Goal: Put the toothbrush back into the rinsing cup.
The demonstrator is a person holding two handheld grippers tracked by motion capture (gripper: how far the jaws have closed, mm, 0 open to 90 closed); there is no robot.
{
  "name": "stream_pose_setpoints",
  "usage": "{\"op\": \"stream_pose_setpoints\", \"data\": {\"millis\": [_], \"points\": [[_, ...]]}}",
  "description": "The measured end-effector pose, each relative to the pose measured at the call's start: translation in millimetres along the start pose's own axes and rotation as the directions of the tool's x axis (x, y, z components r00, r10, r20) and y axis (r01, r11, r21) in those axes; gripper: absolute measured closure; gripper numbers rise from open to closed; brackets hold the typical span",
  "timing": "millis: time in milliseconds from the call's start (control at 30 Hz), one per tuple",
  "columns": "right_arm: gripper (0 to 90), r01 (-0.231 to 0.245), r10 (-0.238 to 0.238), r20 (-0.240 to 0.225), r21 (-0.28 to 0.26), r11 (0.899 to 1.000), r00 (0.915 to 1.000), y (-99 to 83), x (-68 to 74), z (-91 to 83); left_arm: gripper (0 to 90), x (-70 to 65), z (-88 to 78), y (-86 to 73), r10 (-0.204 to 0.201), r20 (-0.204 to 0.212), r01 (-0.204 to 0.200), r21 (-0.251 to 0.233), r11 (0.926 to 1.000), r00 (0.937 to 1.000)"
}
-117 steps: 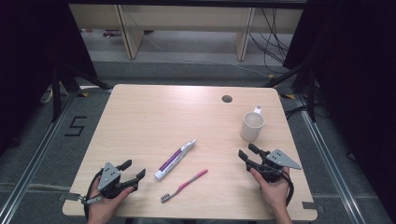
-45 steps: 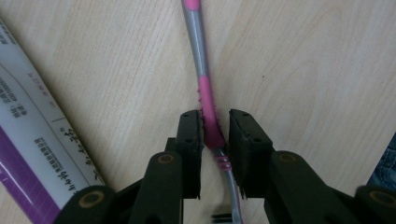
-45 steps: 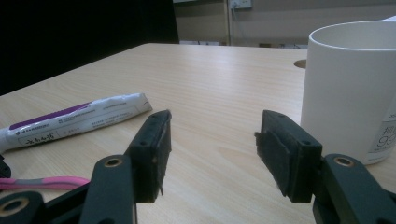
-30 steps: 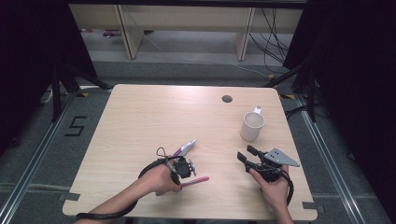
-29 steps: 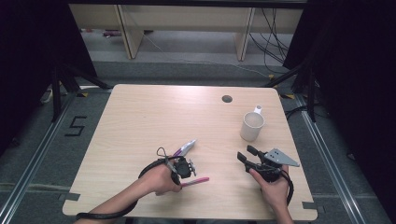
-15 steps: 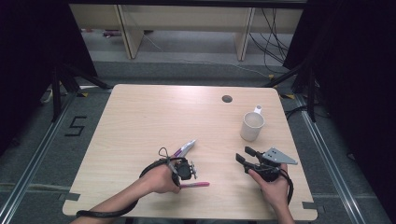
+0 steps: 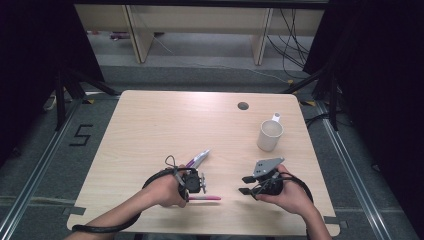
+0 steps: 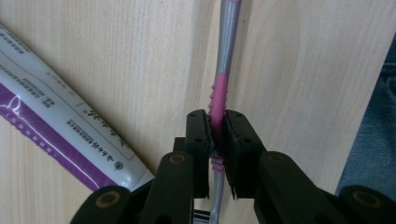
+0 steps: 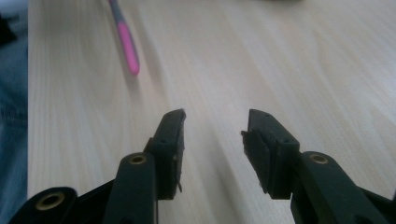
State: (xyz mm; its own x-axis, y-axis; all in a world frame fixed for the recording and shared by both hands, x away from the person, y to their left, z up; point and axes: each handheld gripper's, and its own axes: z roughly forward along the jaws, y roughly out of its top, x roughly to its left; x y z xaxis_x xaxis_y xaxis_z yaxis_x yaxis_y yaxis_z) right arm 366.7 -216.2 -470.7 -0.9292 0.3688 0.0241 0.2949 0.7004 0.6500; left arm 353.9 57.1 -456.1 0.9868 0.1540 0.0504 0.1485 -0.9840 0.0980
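Left tool (image 8: 215, 140) clenched the toothbrush (image 8: 219, 88).
Right tool (image 9: 214, 140) sat released, lower right of the table (image 7: 150, 130).

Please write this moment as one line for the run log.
left claw: shut on toothbrush | right claw: open | toothpaste: on table

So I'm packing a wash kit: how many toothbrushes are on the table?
1. The pink and grey plastic toothbrush lies near the table's front edge, clamped in the left hand-held gripper, beside the white and purple toothpaste tube.
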Motion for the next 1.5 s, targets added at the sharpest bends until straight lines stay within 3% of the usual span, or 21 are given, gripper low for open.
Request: {"op": "stream_pose_setpoints", "data": {"millis": [133, 233, 267, 333, 433, 467, 533, 667, 700, 767, 800, 833, 900, 967, 1000, 1133, 1167, 1200, 1267, 1300, 1500], "points": [[57.2, 0.074, -0.073, -0.018, 0.077, 0.994, 0.9972, 13.2, 3.5, 1.8, 79.7, -1.5, -3.3, -1.4, 0.013, -0.003, -0.013, 0.007, 0.9999, 0.9999], [57.2, 0.100, -0.096, -0.040, 0.097, 0.990, 0.9945, 20.7, 9.1, 3.1, 79.8, -3.2, -5.5, -2.2, 0.022, -0.009, -0.022, 0.004, 0.9997, 0.9997], [57.1, 0.137, -0.133, -0.053, 0.098, 0.986, 0.9897, 24.1, 10.7, 3.8, 79.8, -3.4, -6.1, -2.3, 0.025, -0.012, -0.025, 0.001, 0.9997, 0.9996], [57.0, 0.138, -0.130, -0.082, 0.101, 0.985, 0.9881, 27.8, 14.5, 5.2, 79.8, -4.0, -8.4, -2.4, 0.034, -0.020, -0.035, -0.010, 0.9994, 0.9992], [57.0, 0.174, -0.166, -0.101, 0.084, 0.981, 0.9809, 33.8, 16.8, 8.4, 79.8, -4.7, -9.9, -3.0, 0.040, -0.028, -0.041, -0.019, 0.9990, 0.9988], [57.0, 0.135, -0.126, -0.098, 0.101, 0.986, 0.9872, 35.0, 20.3, 8.2, 79.8, -4.1, -10.6, -3.1, 0.052, -0.032, -0.052, -0.009, 0.9986, 0.9981], [57.0, 0.178, -0.168, -0.108, 0.089, 0.980, 0.9798, 38.6, 19.6, 10.6, 79.8, -4.0, -11.1, -3.6, 0.058, -0.029, -0.058, 0.002, 0.9983, 0.9979], [57.0, 0.158, -0.142, -0.139, 0.107, 0.982, 0.9800, 45.0, 25.1, 14.3, 79.8, -1.7, -13.0, -3.1, 0.071, -0.015, -0.071, 0.024, 0.9972, 0.9973], [57.0, 0.180, -0.166, -0.147, 0.091, 0.979, 0.9751, 47.6, 24.8, 16.1, 79.8, -1.1, -13.5, -2.9, 0.071, -0.017, -0.071, 0.024, 0.9972, 0.9973], [57.0, 0.161, -0.146, -0.159, 0.085, 0.983, 0.9764, 49.4, 27.8, 16.9, 79.8, 0.8, -16.1, -1.9, 0.074, -0.020, -0.074, 0.025, 0.9970, 0.9970], [57.0, 0.190, -0.178, -0.172, 0.059, 0.980, 0.9689, 51.6, 27.0, 19.3, 79.8, 1.7, -17.2, -1.6, 0.079, -0.020, -0.078, 0.027, 0.9966, 0.9967], [57.0, 0.165, -0.153, -0.172, 0.061, 0.984, 0.9732, 51.8, 29.2, 19.5, 79.8, 2.9, -19.4, -0.8, 0.077, -0.019, -0.076, 0.013, 0.9970, 0.9969], [56.8, 0.153, -0.144, -0.176, 0.041, 0.987, 0.9738, 53.6, 30.1, 21.9, 79.8, 4.2, -21.4, 0.0, 0.074, -0.017, -0.074, -0.004, 0.9972, 0.9971], [56.2, 0.198, -0.195, -0.165, 0.002, 0.980, 0.9667, 55.7, 26.7, 24.0, 79.8, 5.0, -22.8, 1.3, 0.071, -0.020, -0.071, -0.015, 0.9974, 0.9973], [56.0, 0.171, -0.169, -0.165, -0.005, 0.985, 0.9717, 55.7, 26.8, 24.6, 79.8, 5.3, -23.1, 1.8, 0.068, -0.019, -0.068, -0.020, 0.9975, 0.9975], [55.6, 0.180, -0.188, -0.168, -0.059, 0.982, 0.9678, 57.6, 26.4, 29.4, 79.8, 6.5, -26.2, 4.5, 0.072, -0.017, -0.072, -0.032, 0.9969, 0.9973], [55.6, 0.134, -0.142, -0.190, -0.053, 0.990, 0.9715, 56.8, 29.5, 30.2, 79.8, 6.5, -27.2, 5.0, 0.074, -0.017, -0.074, -0.037, 0.9965, 0.9971], [55.6, 0.166, -0.179, -0.190, -0.079, 0.983, 0.9655, 57.4, 28.4, 33.3, 79.8, 5.8, -27.5, 5.2, 0.063, -0.016, -0.063, -0.055, 0.9965, 0.9979], [55.7, 0.131, -0.144, -0.204, -0.076, 0.988, 0.9682, 55.9, 30.7, 37.0, 79.8, 5.4, -29.8, 5.9, 0.064, -0.012, -0.065, -0.060, 0.9961, 0.9979], [55.8, 0.155, -0.171, -0.202, -0.093, 0.984, 0.9644, 56.3, 29.1, 39.3, 79.8, 5.2, -31.2, 6.2, 0.066, -0.011, -0.067, -0.066, 0.9956, 0.9978], [58.1, 0.156, -0.178, -0.223, -0.114, 0.981, 0.9584, 57.3, 30.6, 47.0, 79.8, 4.4, -33.1, 6.2, 0.060, -0.002, -0.060, -0.079, 0.9951, 0.9982]]}}
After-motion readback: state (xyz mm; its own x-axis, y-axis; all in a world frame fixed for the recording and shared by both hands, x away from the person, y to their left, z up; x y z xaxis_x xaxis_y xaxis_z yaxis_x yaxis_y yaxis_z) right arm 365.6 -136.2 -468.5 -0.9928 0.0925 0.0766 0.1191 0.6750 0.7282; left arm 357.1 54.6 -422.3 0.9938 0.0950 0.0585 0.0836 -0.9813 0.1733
